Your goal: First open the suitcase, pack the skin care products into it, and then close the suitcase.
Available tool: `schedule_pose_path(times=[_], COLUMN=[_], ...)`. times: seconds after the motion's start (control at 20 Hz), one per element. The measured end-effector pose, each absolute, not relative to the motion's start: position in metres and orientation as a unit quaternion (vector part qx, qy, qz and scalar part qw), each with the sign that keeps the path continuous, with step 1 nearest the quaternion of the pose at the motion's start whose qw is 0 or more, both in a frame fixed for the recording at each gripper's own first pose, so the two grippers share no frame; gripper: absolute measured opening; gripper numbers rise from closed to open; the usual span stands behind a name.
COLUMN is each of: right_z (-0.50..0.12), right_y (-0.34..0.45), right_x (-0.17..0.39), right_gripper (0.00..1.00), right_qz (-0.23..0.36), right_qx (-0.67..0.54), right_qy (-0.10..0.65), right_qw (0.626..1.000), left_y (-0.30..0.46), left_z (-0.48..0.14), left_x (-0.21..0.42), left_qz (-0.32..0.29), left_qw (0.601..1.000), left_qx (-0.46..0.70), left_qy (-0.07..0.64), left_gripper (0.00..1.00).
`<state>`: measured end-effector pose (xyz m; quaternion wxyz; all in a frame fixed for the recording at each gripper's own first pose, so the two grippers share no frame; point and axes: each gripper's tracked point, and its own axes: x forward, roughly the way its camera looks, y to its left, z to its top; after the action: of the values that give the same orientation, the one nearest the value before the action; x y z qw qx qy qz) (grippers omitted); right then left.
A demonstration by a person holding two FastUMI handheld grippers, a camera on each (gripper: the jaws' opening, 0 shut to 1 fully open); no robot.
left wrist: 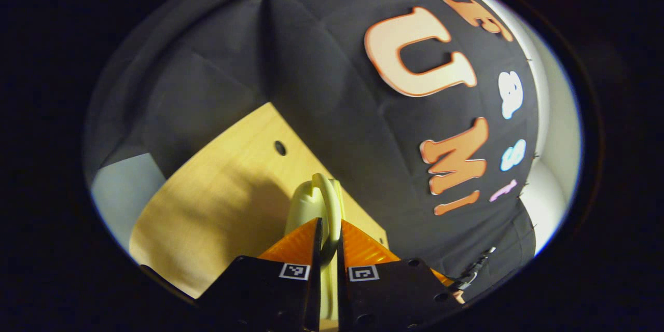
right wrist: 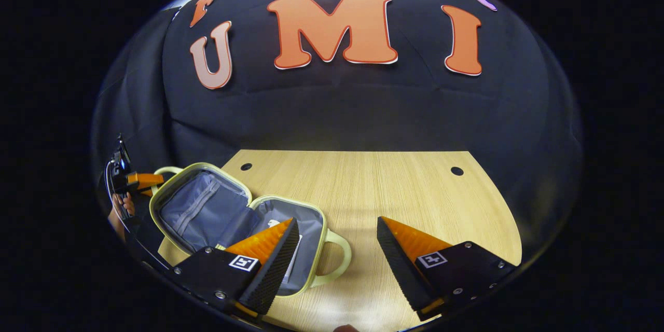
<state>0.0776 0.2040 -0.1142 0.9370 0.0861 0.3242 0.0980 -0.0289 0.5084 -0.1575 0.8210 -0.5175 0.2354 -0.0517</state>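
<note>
The pale green suitcase (right wrist: 207,212) lies open at the table's left in the right gripper view, its grey lining showing. Something white (right wrist: 273,224) lies in the nearer half, mostly hidden behind a finger. My left gripper (left wrist: 329,233) is shut on the lid's pale green handle (left wrist: 328,199); that gripper (right wrist: 148,181) also appears at the far left of the right gripper view, holding the lid half tilted up. My right gripper (right wrist: 337,223) stands open just above the table, beside the nearer half's handle (right wrist: 340,259), with nothing between its fingers.
The wooden table (right wrist: 415,192) stretches to the right of the suitcase, with two small round holes near its back edge. The black cloth wall (right wrist: 363,114) closes the back. A hand (right wrist: 122,207) holds the left gripper at the far left.
</note>
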Motion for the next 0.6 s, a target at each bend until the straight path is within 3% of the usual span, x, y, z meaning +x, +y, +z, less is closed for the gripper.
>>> schedule_pose_path(times=[0.3,0.6], right_z=[-0.11,-0.108], right_y=[0.195,0.172], right_x=[0.08,0.079], right_gripper=[0.96,0.95], right_qz=[0.112,0.118], right_qx=[0.091,0.094], right_qy=[0.305,0.287], right_qw=[0.941,0.946], left_y=[0.436,0.378], left_z=[-0.084,-0.052], left_x=[-0.012,-0.008], left_qz=[-0.116,-0.138], left_qw=[0.842,0.845], left_qx=[-0.482,-0.474], left_qy=[0.212,0.206], left_gripper=[0.14,0.16])
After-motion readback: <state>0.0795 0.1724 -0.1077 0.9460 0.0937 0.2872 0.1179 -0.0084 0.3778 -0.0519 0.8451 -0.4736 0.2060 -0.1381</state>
